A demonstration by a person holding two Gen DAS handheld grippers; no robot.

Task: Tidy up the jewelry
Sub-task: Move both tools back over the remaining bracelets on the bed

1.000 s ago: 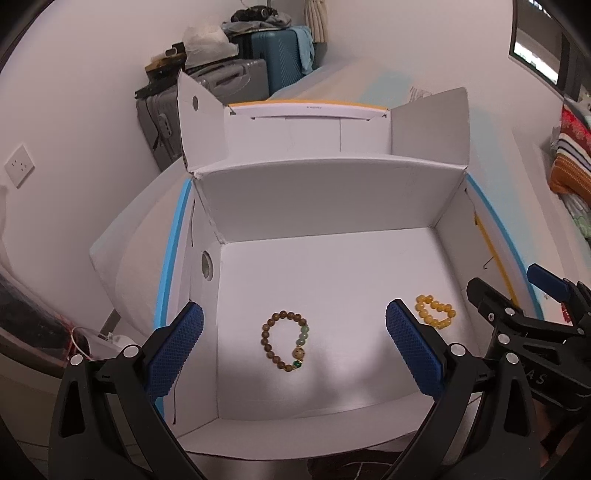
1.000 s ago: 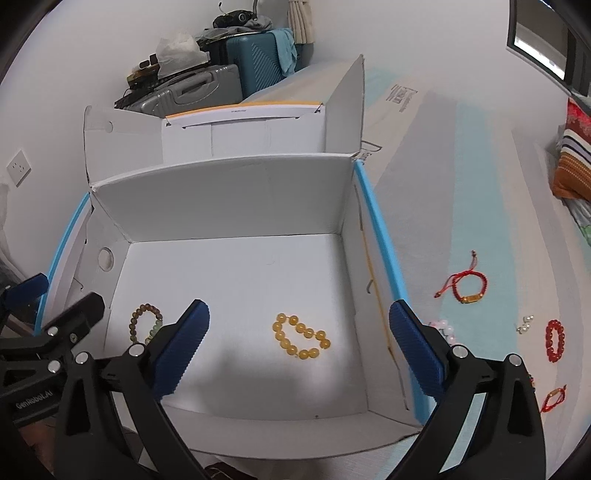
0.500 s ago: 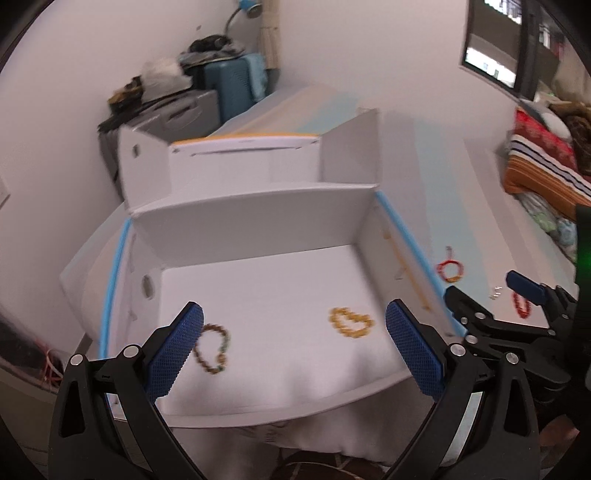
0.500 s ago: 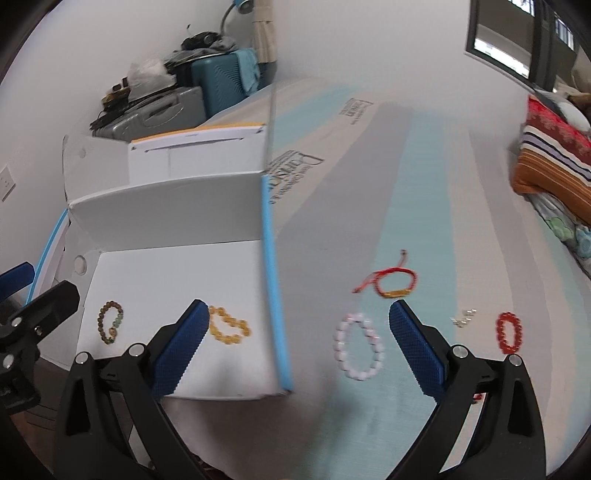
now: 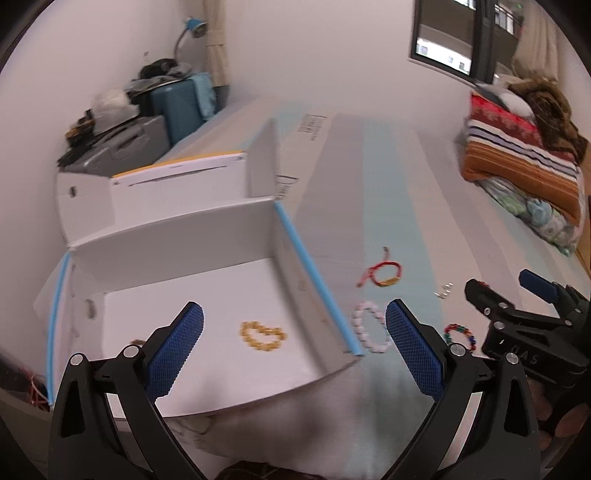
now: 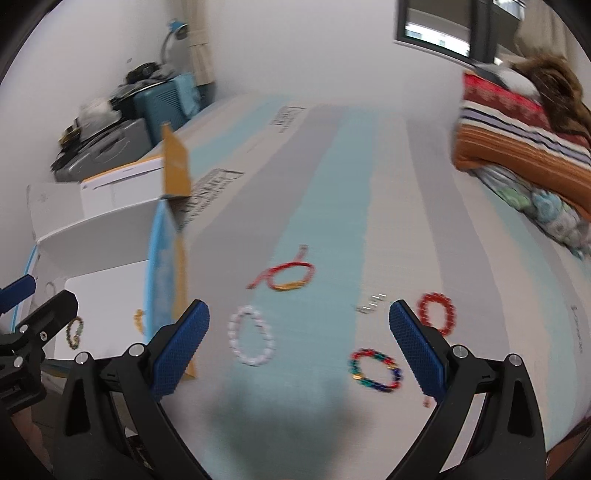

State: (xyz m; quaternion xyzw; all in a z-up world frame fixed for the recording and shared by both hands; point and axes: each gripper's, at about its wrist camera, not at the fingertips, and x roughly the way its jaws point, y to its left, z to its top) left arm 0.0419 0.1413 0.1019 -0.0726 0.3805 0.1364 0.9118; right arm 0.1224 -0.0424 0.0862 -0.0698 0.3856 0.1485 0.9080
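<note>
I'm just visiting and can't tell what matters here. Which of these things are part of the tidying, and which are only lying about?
Part of the job:
white box
yellow bead bracelet
white bead bracelet
red cord bracelet
red bead bracelet
multicolored bead bracelet

Just lying about:
suitcases
folded blankets
desk lamp

1. One white box (image 5: 177,229), left of the right tongs.
2. Two bracelets inside it: yellow bead bracelet (image 5: 263,335) and brown bead bracelet (image 6: 74,332).
3. Four bracelets ahead of the right tongs: white bracelet (image 6: 251,341), red cord bracelet (image 6: 290,277), multicoloured bracelet (image 6: 375,370), red bead bracelet (image 6: 436,313).
4. One cluster of small pale pieces (image 6: 371,302), count unclear.
</note>
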